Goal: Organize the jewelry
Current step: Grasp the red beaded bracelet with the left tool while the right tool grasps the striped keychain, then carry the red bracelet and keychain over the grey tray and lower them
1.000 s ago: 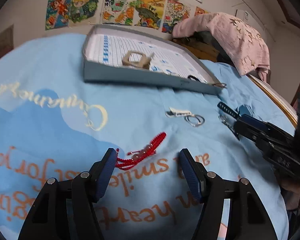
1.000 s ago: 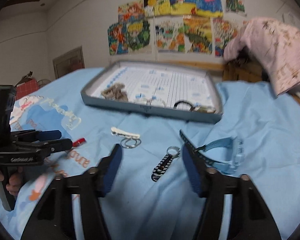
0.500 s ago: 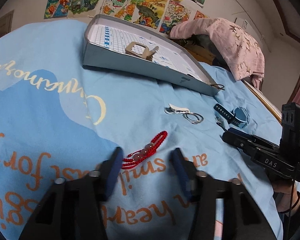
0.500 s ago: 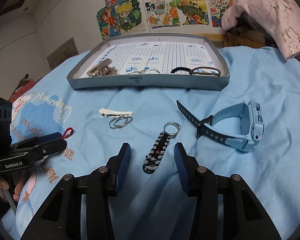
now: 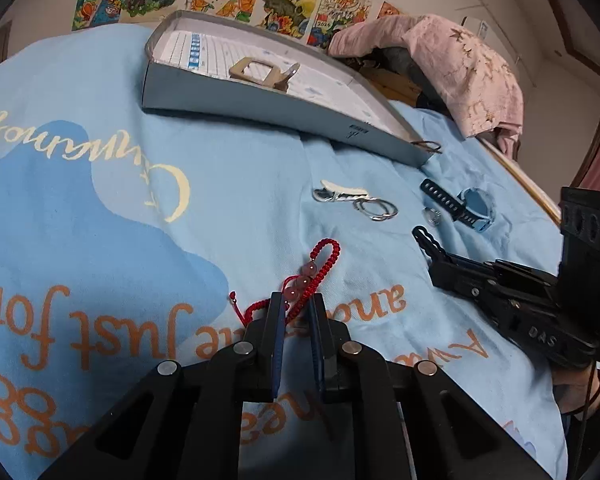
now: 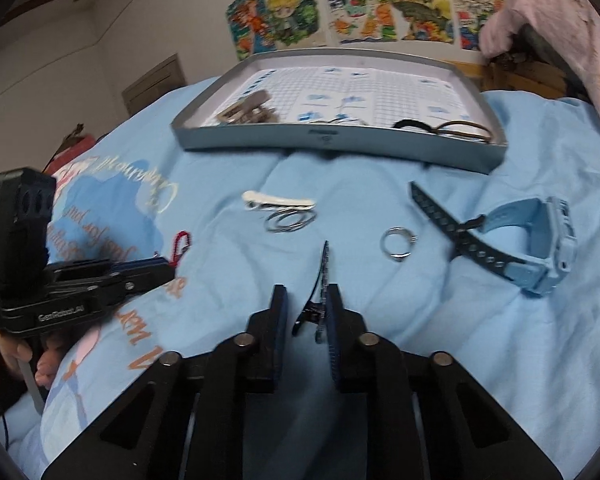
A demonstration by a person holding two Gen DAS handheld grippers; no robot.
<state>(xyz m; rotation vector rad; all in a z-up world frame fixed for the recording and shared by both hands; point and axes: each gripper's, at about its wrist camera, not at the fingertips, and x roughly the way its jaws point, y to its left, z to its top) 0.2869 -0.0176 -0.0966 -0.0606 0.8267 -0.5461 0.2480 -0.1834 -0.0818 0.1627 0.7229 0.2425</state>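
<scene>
Grey tray holding hair ties, clip

The tray sits on the bed; nearer than it lie hair clip, rings and, rightward, watch

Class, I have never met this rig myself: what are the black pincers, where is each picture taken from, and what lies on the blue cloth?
A person holds one two-finger tool in each hand; no robot. Each picture comes from a camera on one tool, looking along its fingers. The left tool has closed on a red cord bracelet. The right tool is nearly closed around a black-and-white strap, lifted on edge. Loose on the blue cloth lie a white hair clip, silver rings, a key ring and a blue watch. Behind sits a grey tray already holding some pieces.
</scene>
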